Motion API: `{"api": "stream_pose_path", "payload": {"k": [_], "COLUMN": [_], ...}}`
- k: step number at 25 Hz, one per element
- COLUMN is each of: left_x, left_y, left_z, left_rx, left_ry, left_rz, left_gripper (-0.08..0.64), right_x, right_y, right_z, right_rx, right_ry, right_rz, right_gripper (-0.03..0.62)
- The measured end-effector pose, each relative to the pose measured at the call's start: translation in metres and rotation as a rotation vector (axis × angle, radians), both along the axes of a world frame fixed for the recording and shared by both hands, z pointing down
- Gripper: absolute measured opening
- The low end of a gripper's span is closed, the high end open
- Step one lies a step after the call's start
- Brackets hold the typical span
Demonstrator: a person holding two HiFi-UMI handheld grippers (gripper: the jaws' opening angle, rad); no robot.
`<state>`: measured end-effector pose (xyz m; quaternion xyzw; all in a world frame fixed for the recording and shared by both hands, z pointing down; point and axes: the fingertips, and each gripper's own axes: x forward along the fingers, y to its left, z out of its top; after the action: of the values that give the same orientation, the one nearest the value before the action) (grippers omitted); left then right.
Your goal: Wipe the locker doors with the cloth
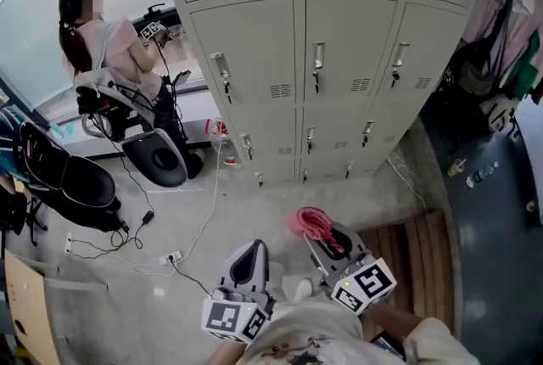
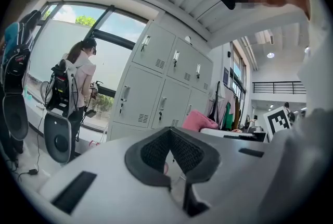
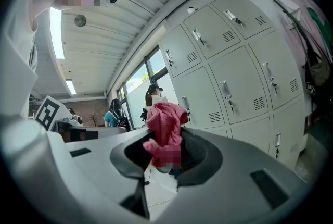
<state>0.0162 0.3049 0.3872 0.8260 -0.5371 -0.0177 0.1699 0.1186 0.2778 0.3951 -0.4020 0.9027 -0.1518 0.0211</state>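
Wiping appears not yet begun: cloth (image 3: 165, 129) is pinched in the right claw (image 3: 167, 154), well apart from the locker doors (image 1: 339, 58); left claw (image 2: 169, 137) is closed, empty.

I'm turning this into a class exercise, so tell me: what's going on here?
Someone stands facing grey lockers with a tool in each hand. The right tool is shut on a pink cloth. The left tool is shut and empty. Both are held low, apart from the lockers, so wiping is not yet under way. Another person stands off to the left.
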Motion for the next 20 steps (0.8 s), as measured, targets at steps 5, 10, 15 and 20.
{"api": "stream_pose_path", "payload": {"k": [5, 10, 15, 20], "left_x": [-0.015, -0.039, -0.069, -0.092], "left_y": [-0.054, -0.128, -0.201, -0.257], "left_z": [0.009, 0.006, -0.016, -0.026], "left_rx": [0.005, 0.040, 0.086, 0.108], "left_ry": [-0.017, -0.037, -0.052, -0.039], "left_rz": [-0.002, 0.017, 0.045, 0.102], "left_gripper": [0.006, 0.006, 0.006, 0.006], "right_x": [-0.012, -0.041, -0.075, -0.105], "right_y": [-0.054, -0.122, -0.195, -0.259], "right_z": [0.004, -0.007, -0.026, -0.038], "right_rx": [0.015, 0.069, 0.101, 0.129], "right_ry": [0.000, 0.015, 0.020, 0.011], "right_rz": [0.019, 0.039, 0.071, 0.102], "right_gripper": [0.114, 0.114, 0.114, 0.114]}}
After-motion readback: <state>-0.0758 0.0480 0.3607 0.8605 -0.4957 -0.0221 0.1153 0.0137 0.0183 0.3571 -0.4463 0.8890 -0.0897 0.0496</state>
